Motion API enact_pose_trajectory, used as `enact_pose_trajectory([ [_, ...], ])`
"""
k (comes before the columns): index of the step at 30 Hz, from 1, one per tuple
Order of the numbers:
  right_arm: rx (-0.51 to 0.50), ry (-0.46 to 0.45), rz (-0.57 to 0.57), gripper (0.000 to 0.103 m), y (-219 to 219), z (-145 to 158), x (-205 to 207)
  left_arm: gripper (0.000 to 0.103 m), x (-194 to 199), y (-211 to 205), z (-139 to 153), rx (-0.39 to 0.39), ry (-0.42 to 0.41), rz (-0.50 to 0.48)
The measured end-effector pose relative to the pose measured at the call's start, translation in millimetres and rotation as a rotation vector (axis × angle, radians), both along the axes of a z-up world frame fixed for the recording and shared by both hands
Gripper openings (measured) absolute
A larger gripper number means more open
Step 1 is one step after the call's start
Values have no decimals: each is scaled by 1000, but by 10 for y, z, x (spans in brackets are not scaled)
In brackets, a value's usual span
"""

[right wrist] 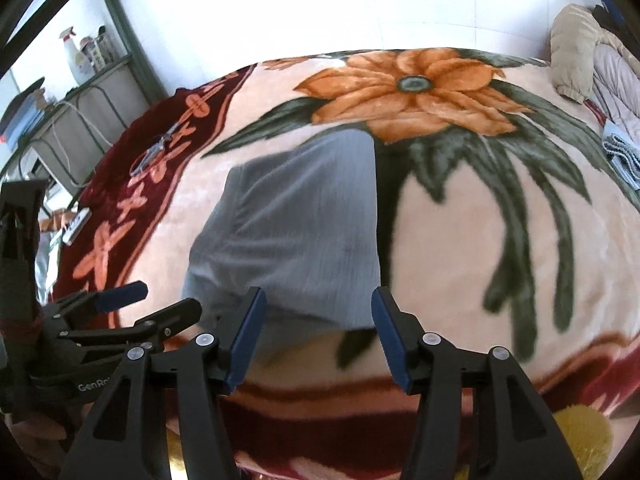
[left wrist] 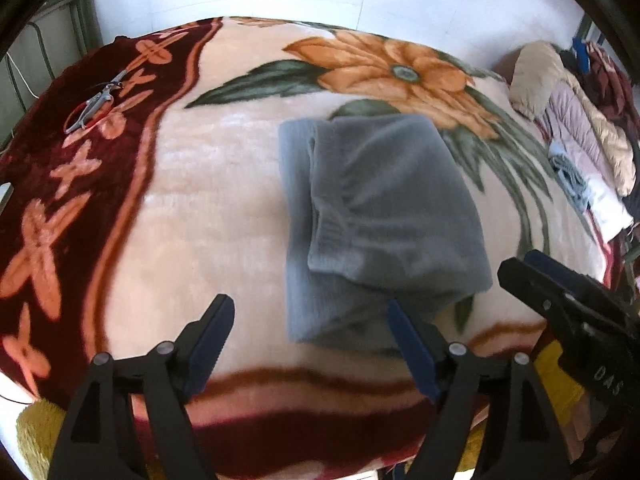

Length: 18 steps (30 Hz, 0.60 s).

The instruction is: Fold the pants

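The grey pants (left wrist: 376,216) lie folded into a compact rectangle on the flowered blanket (left wrist: 208,208); they show in the right wrist view too (right wrist: 292,228). My left gripper (left wrist: 310,320) is open and empty, just short of the bundle's near edge, its right finger beside the near corner. My right gripper (right wrist: 318,312) is open and empty, its fingers at the bundle's near right edge. The right gripper shows at the right of the left wrist view (left wrist: 560,292). The left gripper shows at the lower left of the right wrist view (right wrist: 132,308).
Scissors (left wrist: 96,100) lie on the blanket's dark red border at the far left. A pile of clothes and jackets (left wrist: 576,120) lies along the right side. A metal shelf with bottles (right wrist: 84,60) stands at the left. A white wall is behind the bed.
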State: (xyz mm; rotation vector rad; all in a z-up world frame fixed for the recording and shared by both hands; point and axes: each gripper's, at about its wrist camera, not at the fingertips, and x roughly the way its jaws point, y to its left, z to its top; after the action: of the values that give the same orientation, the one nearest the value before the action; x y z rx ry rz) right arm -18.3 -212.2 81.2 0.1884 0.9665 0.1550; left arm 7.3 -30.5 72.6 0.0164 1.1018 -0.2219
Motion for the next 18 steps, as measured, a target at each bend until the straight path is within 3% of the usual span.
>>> enact_pose_trajectory([
  [8, -20, 27, 15, 56, 68, -188, -167, 83, -143, -44, -82, 28, 23, 16],
  [18, -20, 20, 16, 56, 90, -195, -256, 83, -204, -59, -103, 20, 30, 19],
])
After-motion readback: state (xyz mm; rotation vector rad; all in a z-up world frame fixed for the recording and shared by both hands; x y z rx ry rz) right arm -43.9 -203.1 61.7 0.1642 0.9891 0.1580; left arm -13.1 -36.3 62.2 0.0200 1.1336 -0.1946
